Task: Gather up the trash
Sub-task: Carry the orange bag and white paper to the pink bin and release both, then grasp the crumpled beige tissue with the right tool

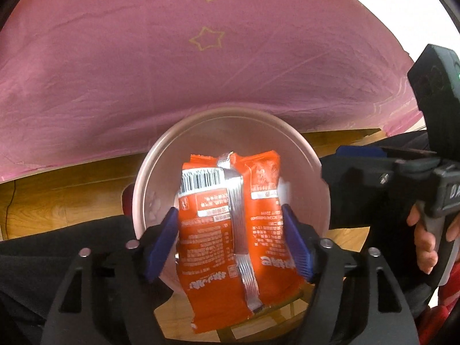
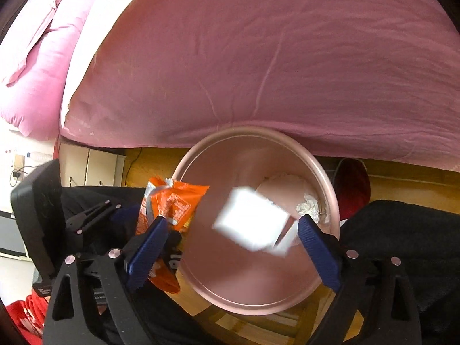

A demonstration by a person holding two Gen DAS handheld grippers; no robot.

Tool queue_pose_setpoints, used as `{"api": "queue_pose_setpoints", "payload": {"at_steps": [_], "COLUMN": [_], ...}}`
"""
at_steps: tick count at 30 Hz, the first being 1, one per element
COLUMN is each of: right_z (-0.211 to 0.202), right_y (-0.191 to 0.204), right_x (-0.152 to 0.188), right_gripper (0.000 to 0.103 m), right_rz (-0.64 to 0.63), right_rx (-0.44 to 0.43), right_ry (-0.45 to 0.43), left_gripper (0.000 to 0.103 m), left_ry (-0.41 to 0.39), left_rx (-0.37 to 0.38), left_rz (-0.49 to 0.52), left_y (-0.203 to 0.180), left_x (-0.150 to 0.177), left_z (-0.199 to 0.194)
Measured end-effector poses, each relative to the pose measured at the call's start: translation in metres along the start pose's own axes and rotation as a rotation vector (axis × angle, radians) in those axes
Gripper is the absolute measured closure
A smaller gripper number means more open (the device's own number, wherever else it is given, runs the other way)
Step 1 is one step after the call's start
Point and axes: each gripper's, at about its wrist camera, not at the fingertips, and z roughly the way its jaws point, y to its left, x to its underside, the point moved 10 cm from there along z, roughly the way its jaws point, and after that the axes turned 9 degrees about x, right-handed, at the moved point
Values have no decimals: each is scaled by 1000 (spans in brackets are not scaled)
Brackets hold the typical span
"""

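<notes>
An orange snack wrapper (image 1: 230,230) with a silver seam hangs upright over the round pink bin (image 1: 227,109), between the blue pads of my left gripper (image 1: 228,211). The pads stand just beside its edges, not pressing. In the right wrist view the same wrapper (image 2: 172,204) hangs at the bin's (image 2: 250,128) left rim. A blurred white box (image 2: 250,221) is in mid-air inside the bin's mouth, between the wide-apart fingers of my right gripper (image 2: 233,220), touching neither pad. Crumpled white paper (image 2: 309,204) lies at the bin's bottom.
A bed with a pink star-print sheet (image 1: 201,72) rises right behind the bin. Wooden floor (image 1: 57,195) surrounds it. Dark trouser legs (image 2: 402,235) flank the bin on both sides. A red object (image 2: 352,187) lies on the floor at the right, and a white cabinet (image 2: 92,166) stands at the left.
</notes>
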Motion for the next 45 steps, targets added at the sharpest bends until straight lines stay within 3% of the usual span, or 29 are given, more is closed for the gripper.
{"api": "queue_pose_setpoints", "payload": {"at_steps": [3,10,26,35,45], "right_z": [-5,-26,-127,-169,-163], "right_y": [-2,-3,28,65,112], "right_x": [-3,-12,-57,-116,-195], "right_gripper": [9,9,8,8,8], "right_rz": [12,23,-137,-245,-369], "right_rx": [-1,-8,18,16,66], "right_ry": [-18,-73,-323,-449,-512], "left_gripper": [20,17,7,5,5], "left_ry": [3,-25,-296,-427,-505], "left_rx": [5,-2,-4,-35,-91], "left_rz": [6,11,-2,27,64], "left_y": [-2,-3,0,8,35], "left_x": [-1,13,-40,-90,-146], "left_z": [1,-5,-110,-170,-209]}}
